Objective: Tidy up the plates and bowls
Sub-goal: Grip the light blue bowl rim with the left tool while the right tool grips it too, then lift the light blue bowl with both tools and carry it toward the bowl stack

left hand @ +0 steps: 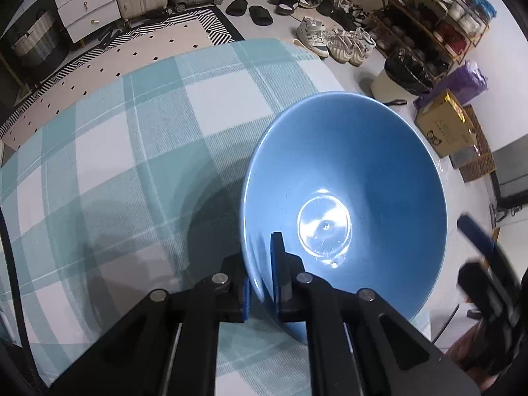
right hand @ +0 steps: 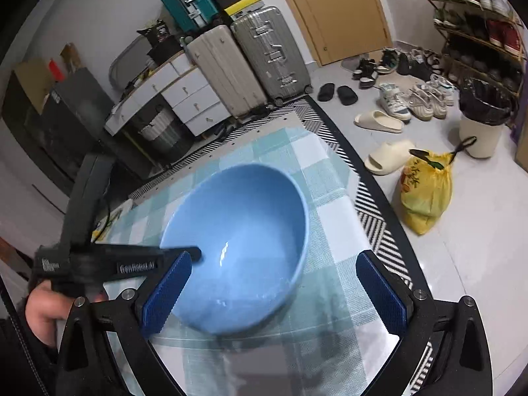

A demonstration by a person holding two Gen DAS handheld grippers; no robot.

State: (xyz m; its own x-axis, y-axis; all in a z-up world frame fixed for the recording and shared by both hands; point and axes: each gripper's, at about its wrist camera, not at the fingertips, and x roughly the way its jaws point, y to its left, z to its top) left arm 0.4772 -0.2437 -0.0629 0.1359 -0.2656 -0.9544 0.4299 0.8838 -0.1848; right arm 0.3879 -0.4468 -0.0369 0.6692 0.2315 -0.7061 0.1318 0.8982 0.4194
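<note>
A blue bowl [left hand: 346, 181] is over the table with a teal checked cloth [left hand: 132, 132]. My left gripper [left hand: 260, 280] is shut on the bowl's near rim, one pad inside and one outside the wall. In the right wrist view the blue bowl [right hand: 237, 231] looks tilted, and the left gripper [right hand: 194, 254] reaches in from the left, held by a hand [right hand: 43, 313]. My right gripper [right hand: 275, 293] stands open just in front of the bowl, with its blue pads [right hand: 168, 290] wide apart and touching nothing. One blurred right finger [left hand: 478, 234] shows at the left wrist view's right edge.
The table's edge [right hand: 373, 204] runs close to the right of the bowl. On the floor beyond are a patterned rug [right hand: 376, 211], a yellow bag [right hand: 425, 191], slippers [right hand: 386, 158], shoes, a bin [right hand: 481, 122], suitcases [right hand: 264, 52] and white drawers [right hand: 194, 99].
</note>
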